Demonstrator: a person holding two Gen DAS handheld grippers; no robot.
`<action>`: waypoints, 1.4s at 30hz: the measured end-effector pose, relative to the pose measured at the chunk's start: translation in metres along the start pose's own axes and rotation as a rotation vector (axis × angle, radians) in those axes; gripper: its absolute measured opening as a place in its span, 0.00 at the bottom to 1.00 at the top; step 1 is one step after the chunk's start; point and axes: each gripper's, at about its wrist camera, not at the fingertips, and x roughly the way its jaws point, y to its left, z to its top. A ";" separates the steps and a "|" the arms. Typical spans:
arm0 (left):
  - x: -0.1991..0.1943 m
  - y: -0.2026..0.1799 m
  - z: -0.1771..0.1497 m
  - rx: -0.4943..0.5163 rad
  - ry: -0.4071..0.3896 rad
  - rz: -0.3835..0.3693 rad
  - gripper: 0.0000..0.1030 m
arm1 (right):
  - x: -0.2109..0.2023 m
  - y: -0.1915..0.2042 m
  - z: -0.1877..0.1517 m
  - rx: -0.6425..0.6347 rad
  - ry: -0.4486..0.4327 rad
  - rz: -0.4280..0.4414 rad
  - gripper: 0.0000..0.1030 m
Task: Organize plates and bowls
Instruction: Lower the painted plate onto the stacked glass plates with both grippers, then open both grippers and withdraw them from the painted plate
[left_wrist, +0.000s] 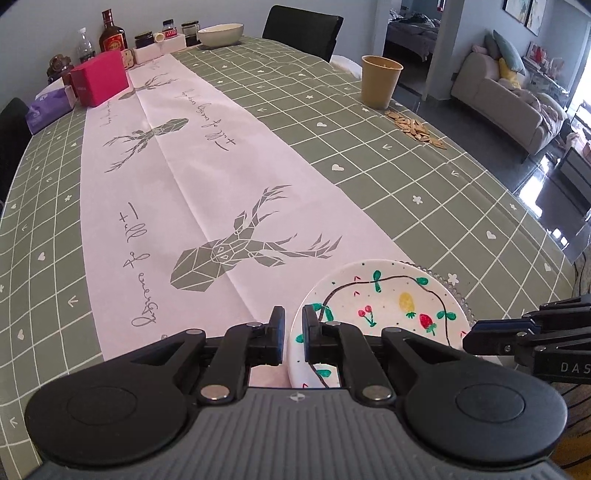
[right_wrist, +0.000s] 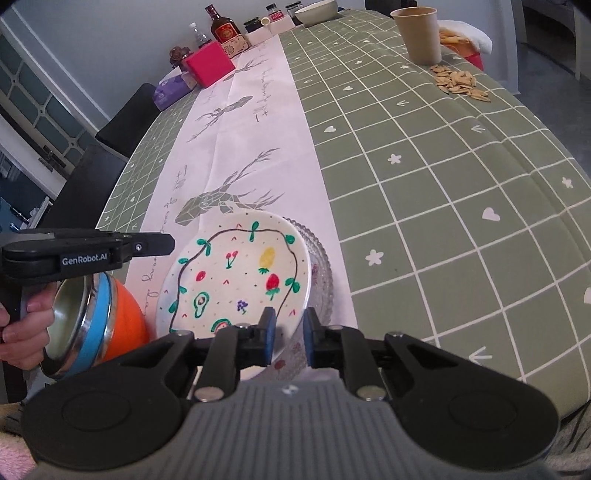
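Ahead of my two grippers I count one painted plate (right_wrist: 236, 280) on one glass plate (right_wrist: 320, 273), two nested steel bowls (right_wrist: 86, 325) to my left, one white bowl (left_wrist: 220, 34), one paper cup (left_wrist: 380, 79).
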 end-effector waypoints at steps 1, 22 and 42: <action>0.002 -0.002 0.001 0.009 0.011 0.010 0.09 | -0.002 0.001 0.000 -0.004 -0.006 -0.007 0.14; 0.035 -0.011 0.021 -0.014 0.156 0.027 0.47 | -0.002 -0.016 -0.006 0.058 -0.045 -0.011 0.27; -0.069 -0.021 0.005 -0.047 -0.114 0.166 0.48 | -0.052 0.033 0.010 -0.009 -0.209 0.104 0.35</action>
